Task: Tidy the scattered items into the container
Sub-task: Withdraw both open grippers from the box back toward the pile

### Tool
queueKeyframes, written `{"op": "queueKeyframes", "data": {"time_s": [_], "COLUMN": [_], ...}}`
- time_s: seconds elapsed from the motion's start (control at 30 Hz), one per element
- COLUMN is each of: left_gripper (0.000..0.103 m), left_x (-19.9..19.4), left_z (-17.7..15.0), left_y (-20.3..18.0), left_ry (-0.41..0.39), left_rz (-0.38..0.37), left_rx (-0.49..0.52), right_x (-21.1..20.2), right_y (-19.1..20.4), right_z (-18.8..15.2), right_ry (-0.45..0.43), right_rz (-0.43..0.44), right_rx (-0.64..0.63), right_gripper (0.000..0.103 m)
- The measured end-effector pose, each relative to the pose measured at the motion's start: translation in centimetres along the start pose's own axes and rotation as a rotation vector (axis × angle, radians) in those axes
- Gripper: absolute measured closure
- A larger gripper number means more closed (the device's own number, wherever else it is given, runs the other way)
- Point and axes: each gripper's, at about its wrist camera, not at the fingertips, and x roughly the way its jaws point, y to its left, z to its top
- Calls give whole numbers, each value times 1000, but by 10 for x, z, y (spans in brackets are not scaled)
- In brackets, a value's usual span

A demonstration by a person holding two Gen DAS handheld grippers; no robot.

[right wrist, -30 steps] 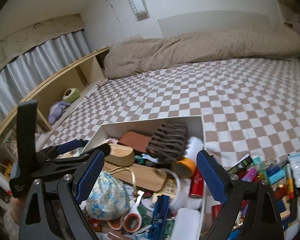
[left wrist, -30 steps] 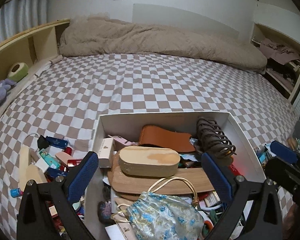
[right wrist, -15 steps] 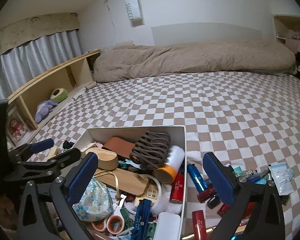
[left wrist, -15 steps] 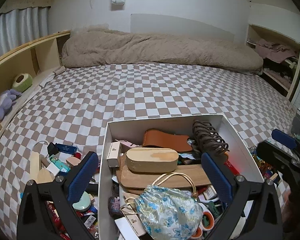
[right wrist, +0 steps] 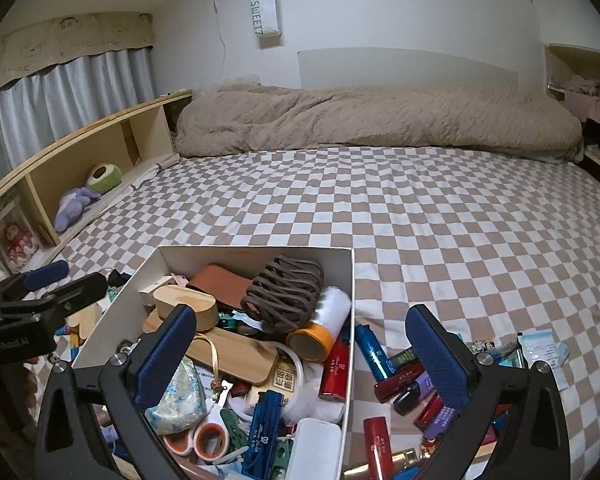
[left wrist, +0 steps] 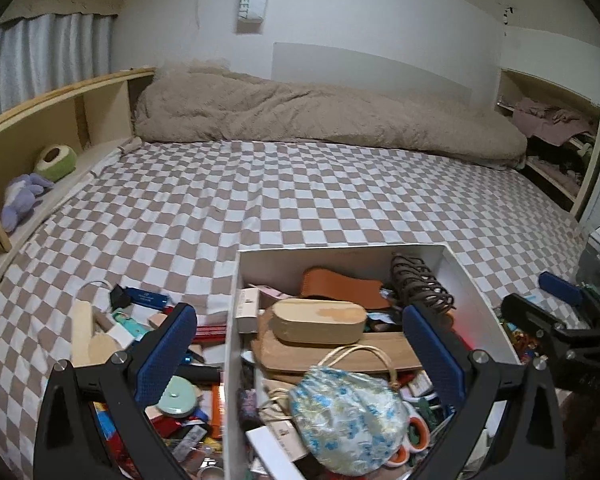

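Item: white box [right wrist: 350, 320], open-topped, standing on the checked bed [right wrist: 440, 220]; already heaped with a wooden case [left wrist: 318, 320], a floral pouch [left wrist: 348, 416], a brown coiled cord bundle [right wrist: 282, 296], scissors [right wrist: 198, 438] and more. Outstanding stock: a loose cluster of red, blue and purple tubes [right wrist: 400, 380] on the bed just beside the box's right wall; a second scatter of small packets and a blue stick [left wrist: 146, 298] near its left wall. Right gripper [right wrist: 300, 358]: jaws spread as wide as they go after opening in the last second, nothing between the pads, poised over the right wall of the box. Left gripper [left wrist: 300, 356]: wide open, empty, over the left wall. Handling note, as judgement: the right-hand cluster looks nearest; single out one tube lying clear of its neighbours, close across its narrow width, lift clear of the wall, and release onto a low spot, since the heap is high. Labels too small to read.
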Motion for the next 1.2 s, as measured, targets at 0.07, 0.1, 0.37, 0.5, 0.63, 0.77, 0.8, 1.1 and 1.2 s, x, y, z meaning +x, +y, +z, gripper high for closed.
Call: {"op": "queueKeyframes", "data": {"time_s": [0.07,0.1,0.37,0.5,0.63,0.77,0.8,1.1,1.2], "left_gripper": [0,0,0,0,0,0,0,0,0], "left_x": [-2,-3,-9,-9,-9,-10,-11,-10,-10], "left_z": [0,0,0,0,0,0,0,0,-1], "left_y": [3,4,20,27,35,45,48,71,81], "left_ry": [-5,-7,-14,-13,-14,-14,-16,-26,-27], "left_rz": [17,21,58,77,100,121,135,200,218], "left_rx": [3,3,-18,-31,-58,-78,-82,-111,-126], "right_x": [-1,-1,-7,-10,-10,-14,-15,-18,-17], "right_y": [-2,-3,-16,-29,-45,-62,-67,-111,-123], "right_z": [0,0,1,3,3,2,1,-4,-10], "right_ry": [-3,-4,-14,-25,-24,-37,-43,-78,-68], "right_rz": [-9,-11,-45,-79,-124,-160,-169,-221,-246], "right_rx": [-1,0,20,38,46,74,85,217,238], "right_gripper": [0,0,0,0,0,0,0,0,0]}}
